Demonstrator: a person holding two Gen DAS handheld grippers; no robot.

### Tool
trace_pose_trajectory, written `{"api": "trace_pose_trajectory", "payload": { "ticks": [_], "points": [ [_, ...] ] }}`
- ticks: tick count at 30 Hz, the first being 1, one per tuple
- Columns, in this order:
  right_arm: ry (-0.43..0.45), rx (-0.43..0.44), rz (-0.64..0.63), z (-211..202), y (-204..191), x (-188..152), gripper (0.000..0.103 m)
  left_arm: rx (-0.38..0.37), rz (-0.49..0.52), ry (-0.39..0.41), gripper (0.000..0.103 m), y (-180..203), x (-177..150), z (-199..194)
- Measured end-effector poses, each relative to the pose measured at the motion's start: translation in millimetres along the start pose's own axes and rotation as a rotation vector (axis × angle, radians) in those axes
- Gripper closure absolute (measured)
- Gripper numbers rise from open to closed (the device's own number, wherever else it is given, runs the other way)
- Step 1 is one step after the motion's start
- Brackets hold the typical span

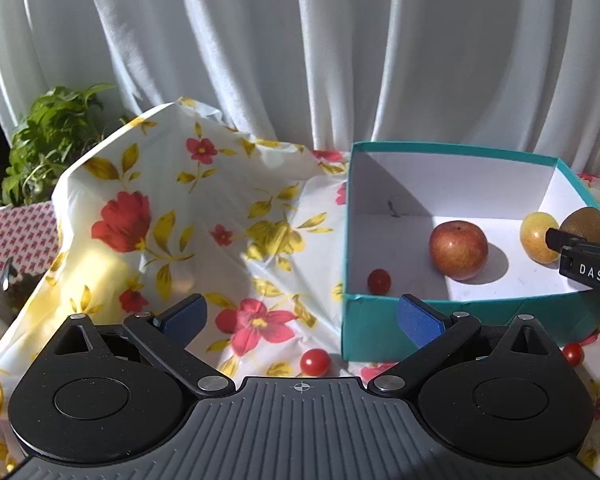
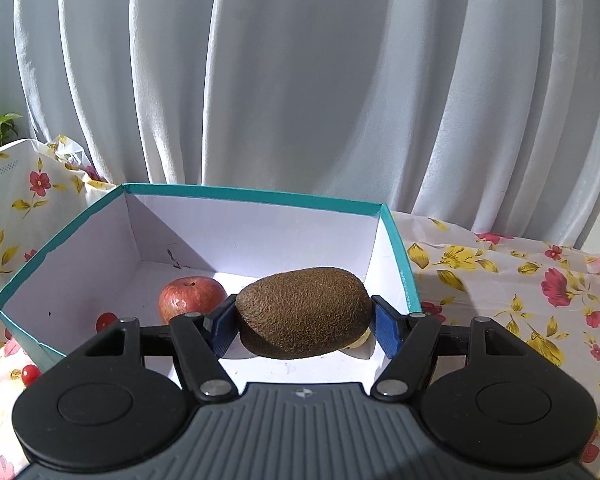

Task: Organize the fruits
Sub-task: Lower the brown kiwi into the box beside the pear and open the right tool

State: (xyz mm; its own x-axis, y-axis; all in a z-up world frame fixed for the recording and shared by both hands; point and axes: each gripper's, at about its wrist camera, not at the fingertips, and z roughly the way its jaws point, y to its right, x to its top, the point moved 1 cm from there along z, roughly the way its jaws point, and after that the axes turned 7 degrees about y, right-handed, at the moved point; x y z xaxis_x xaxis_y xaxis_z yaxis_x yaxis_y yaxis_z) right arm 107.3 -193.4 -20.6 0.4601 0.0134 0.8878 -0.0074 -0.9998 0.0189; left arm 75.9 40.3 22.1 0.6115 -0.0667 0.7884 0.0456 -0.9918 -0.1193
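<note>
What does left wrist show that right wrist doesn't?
Left only: the open left gripper, a yellow fruit in the box, a red-patterned box at far left.

Right only: the right gripper head-on, both pads on the kiwi.

Both: teal box, apple, cherry tomato inside, one cherry tomato outside, plant, floral cloth, curtain.

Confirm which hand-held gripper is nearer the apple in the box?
Right. The right hand-held gripper, holding the kiwi, hangs inside the box beside the apple; the left hand-held gripper is open outside the front wall.
</note>
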Motion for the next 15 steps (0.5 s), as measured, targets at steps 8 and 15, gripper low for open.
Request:
{"api": "trace_pose_trajectory", "payload": {
  "ticks": [8,15],
  "points": [
    [-0.059,-0.016,-0.002,13,3,-4,0.035,0.073,-0.047,-0.042,0.000,-26,-16,-9],
    [-0.091,-0.028,-0.011,15,3,-8,0.034,0.078,-0.071,-0.060,0.000,-31,-24,-17]
  ]
}}
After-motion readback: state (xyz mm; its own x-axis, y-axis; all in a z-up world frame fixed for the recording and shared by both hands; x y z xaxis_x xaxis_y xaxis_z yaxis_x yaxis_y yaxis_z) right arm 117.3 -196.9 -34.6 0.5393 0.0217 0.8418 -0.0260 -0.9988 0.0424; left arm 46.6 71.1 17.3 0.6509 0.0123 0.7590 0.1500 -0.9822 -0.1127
